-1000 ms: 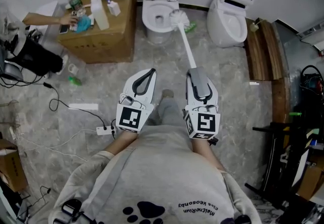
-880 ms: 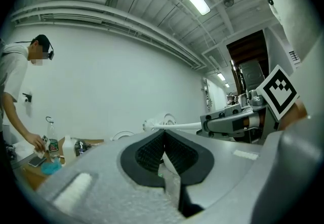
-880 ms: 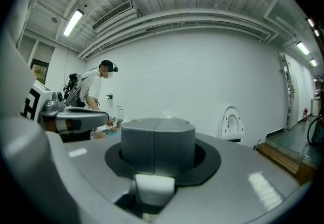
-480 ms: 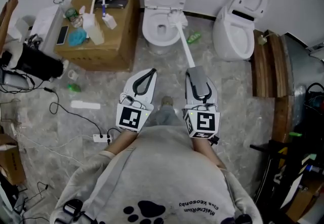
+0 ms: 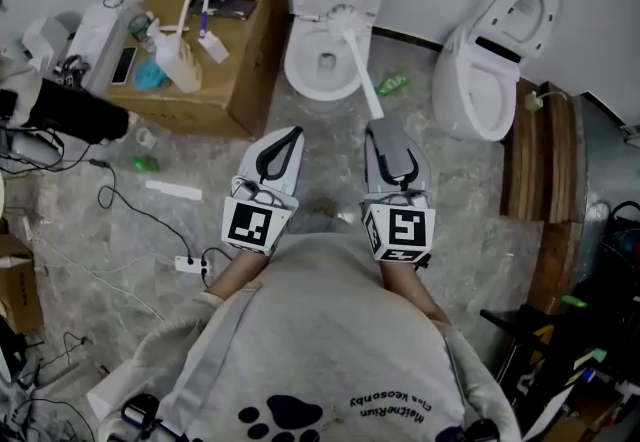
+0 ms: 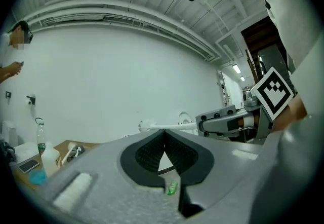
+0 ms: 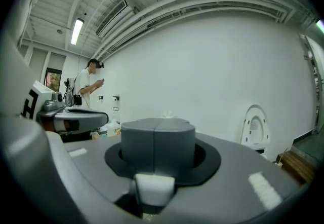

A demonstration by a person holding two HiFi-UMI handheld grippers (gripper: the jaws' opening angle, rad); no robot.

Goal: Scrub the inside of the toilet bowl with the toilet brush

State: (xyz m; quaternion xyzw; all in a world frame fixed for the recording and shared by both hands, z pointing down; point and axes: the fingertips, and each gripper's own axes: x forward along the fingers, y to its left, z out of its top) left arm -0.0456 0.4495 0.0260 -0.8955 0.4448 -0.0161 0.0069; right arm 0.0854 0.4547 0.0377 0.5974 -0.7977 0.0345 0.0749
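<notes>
Marble-patterned floor, white wall; toilet bowl (image 5: 322, 60) at upper centre with its lid up, cardboard box (image 5: 215, 50) to its left. Right gripper (image 5: 388, 135) had its jaws clamped on the toilet brush (image 5: 360, 75) handle. Left gripper (image 5: 288, 138) jaws were pressed together, empty. Brush head sat over the bowl's back rim, moved there from the right rim a second earlier. Judged: scrubbing barely begun, inside walls left.
</notes>
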